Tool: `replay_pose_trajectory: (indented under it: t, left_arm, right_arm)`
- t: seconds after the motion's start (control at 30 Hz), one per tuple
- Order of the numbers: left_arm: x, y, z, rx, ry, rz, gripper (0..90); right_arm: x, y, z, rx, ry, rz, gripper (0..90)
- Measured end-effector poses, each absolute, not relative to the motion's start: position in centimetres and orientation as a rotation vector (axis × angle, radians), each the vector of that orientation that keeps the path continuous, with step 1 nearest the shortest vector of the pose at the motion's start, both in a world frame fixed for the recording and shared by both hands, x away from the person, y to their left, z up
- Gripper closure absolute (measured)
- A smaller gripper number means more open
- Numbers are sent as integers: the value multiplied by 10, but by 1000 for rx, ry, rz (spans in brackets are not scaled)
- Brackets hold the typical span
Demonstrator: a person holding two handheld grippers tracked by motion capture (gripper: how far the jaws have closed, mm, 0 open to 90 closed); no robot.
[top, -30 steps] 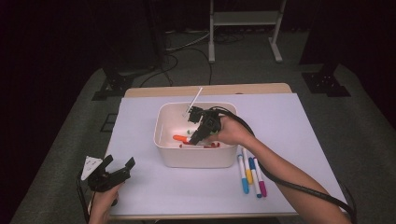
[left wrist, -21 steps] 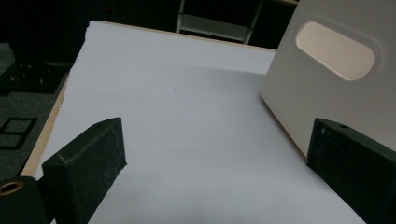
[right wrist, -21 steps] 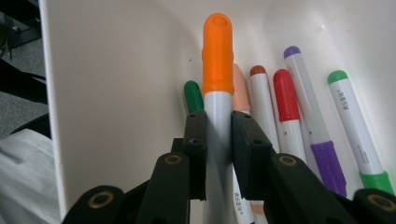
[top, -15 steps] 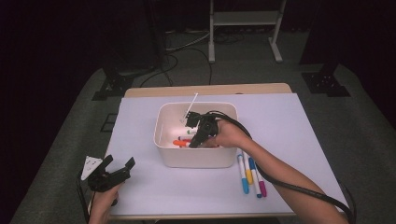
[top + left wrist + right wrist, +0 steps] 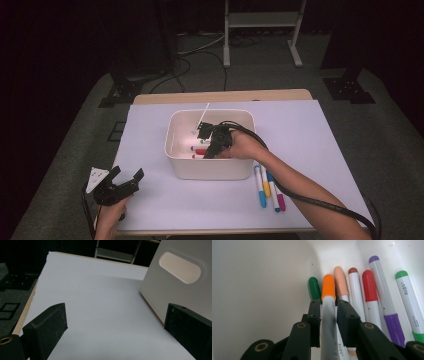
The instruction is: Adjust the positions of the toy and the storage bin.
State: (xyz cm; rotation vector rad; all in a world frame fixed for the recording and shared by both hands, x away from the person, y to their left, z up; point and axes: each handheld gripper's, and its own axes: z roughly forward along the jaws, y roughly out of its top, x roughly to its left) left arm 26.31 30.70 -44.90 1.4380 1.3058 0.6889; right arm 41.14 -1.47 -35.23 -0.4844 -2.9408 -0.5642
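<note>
Seven markers in right gripper (image 5: 328, 322) view, jaws just loosening, seemingly off orange marker (image 5: 328, 305), left gripper (image 5: 125, 181) spread.

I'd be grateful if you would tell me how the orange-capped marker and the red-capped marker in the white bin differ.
The orange-capped marker lies between the jaws of the right gripper, which have just been opening; the red-capped marker lies free beside it. The orange-capped marker's barrel looks grey in shadow, the red-capped marker's white. The orange-capped marker sits atop its neighbours; the red-capped marker lies among them. Both point, cap first, toward the wall of the white bin.
</note>
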Motion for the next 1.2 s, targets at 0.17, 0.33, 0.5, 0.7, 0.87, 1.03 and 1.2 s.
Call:
replay_pose_trajectory:
  t: [0.17, 0.33, 0.5, 0.7, 0.87, 1.03, 1.2]
  left_arm:
    - [263, 307, -449, 1437, 1307, 690, 32]
    - [263, 308, -449, 1439, 1306, 690, 32]
    - [263, 307, -449, 1438, 1305, 691, 32]
    - [263, 306, -449, 1441, 1306, 693, 32]
    - [263, 304, -449, 1456, 1303, 691, 32]
    - [263, 303, -449, 1455, 1304, 689, 32]
    - [263, 303, -449, 1460, 1302, 693, 32]
  right_arm:
    - [410, -17, -346, -491, -2953, -584, 707]
    - [407, -32, -323, -517, -2960, -684, 707]
    - [398, -57, -297, -554, -2952, -819, 708]
    - [379, -98, -269, -608, -2940, -973, 707]
    - [361, -133, -255, -656, -2935, -1067, 706]
    - [346, -170, -249, -733, -2930, -1141, 700]
    - [334, -205, -263, -853, -2915, -1162, 677]
